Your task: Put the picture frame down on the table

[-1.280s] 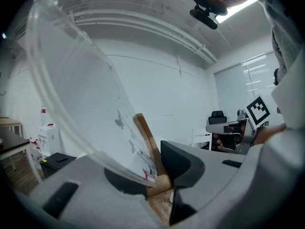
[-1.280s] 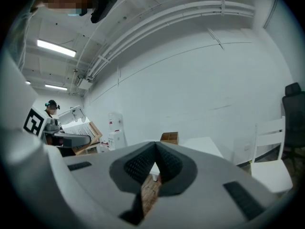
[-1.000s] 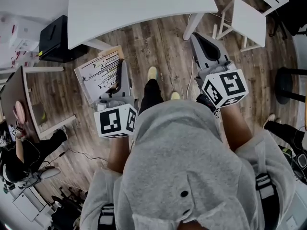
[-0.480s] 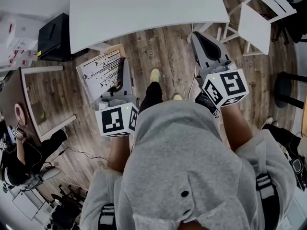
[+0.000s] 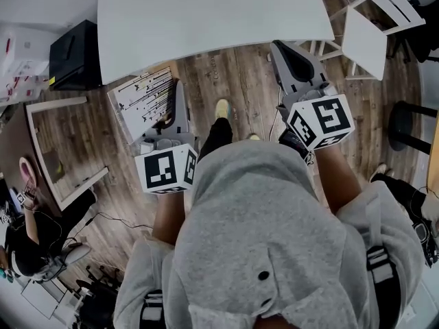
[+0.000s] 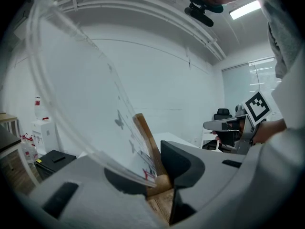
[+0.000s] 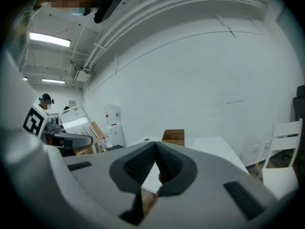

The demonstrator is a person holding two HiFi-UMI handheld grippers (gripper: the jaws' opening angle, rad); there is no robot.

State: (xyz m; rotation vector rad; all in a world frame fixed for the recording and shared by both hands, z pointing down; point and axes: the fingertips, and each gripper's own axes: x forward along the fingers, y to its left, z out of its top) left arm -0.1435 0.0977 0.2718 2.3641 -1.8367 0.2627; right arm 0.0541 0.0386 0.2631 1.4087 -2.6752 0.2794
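Observation:
The picture frame [image 5: 143, 103], a wooden border round a white print with black marks, hangs over the wood floor just short of the white table [image 5: 206, 12]. My left gripper [image 5: 180, 110] is shut on the frame's right edge. In the left gripper view the wooden edge [image 6: 145, 140] and the clear front sheet [image 6: 71, 89] rise tilted from between the jaws of the left gripper [image 6: 159, 175]. My right gripper [image 5: 287, 52] sits at the table's near edge, shut with nothing in it. In the right gripper view its pads [image 7: 143, 163] meet in front of the table [image 7: 209, 146].
A white chair [image 5: 370, 26] stands right of the table, a black box [image 5: 72, 46] left of it. A large wooden frame [image 5: 58, 149] leans at the left, above a seated person [image 5: 27, 238]. A dark stool [image 5: 411, 122] is far right. A wooden box [image 7: 174, 136] sits on the table.
The table's near edge has come closer to both grippers. The left gripper still holds the frame, which has moved slightly toward the table. The right gripper stays shut.

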